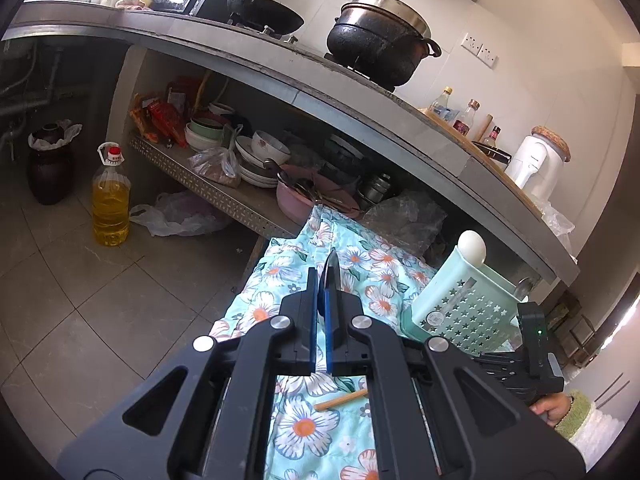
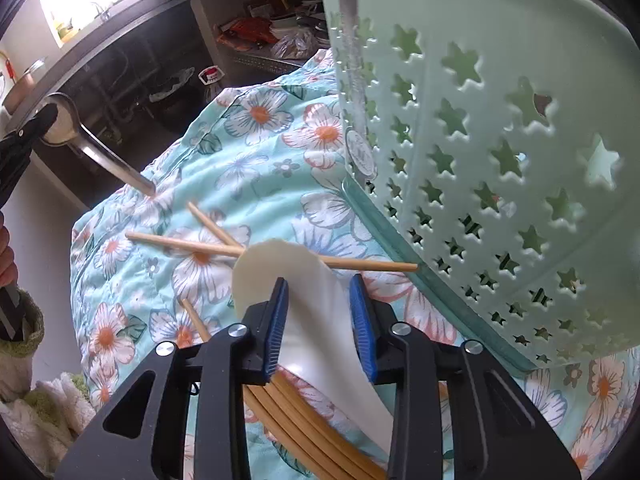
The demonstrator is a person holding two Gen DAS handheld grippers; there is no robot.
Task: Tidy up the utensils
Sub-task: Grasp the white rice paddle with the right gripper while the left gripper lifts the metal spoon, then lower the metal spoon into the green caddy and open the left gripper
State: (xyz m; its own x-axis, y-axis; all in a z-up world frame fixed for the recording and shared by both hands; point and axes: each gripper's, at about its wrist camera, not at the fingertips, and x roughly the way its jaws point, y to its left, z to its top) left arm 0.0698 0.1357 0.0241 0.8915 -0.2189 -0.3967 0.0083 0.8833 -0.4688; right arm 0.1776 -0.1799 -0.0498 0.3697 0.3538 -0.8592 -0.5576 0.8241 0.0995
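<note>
A table under a floral cloth (image 2: 240,152) carries a mint star-holed basket (image 2: 500,160), tilted at the right. My right gripper (image 2: 320,300) is shut on a white flat rice paddle (image 2: 280,268), its blue pads (image 2: 276,320) pressing both sides just above the cloth. Loose wooden chopsticks (image 2: 180,245) lie crossed in front of it, and several more (image 2: 304,420) lie under the fingers. My left gripper (image 1: 324,280) is shut on a metal spoon (image 2: 100,152), seen edge-on (image 1: 333,268) in the left wrist view. A white rounded utensil (image 1: 472,246) sticks out of the basket (image 1: 464,308).
Beyond the table runs a stone counter with a black pot (image 1: 380,44) and a wok, and a lower shelf (image 1: 224,196) of bowls and pans. An oil bottle (image 1: 110,196) and a dark jar (image 1: 50,160) stand on the tiled floor at the left.
</note>
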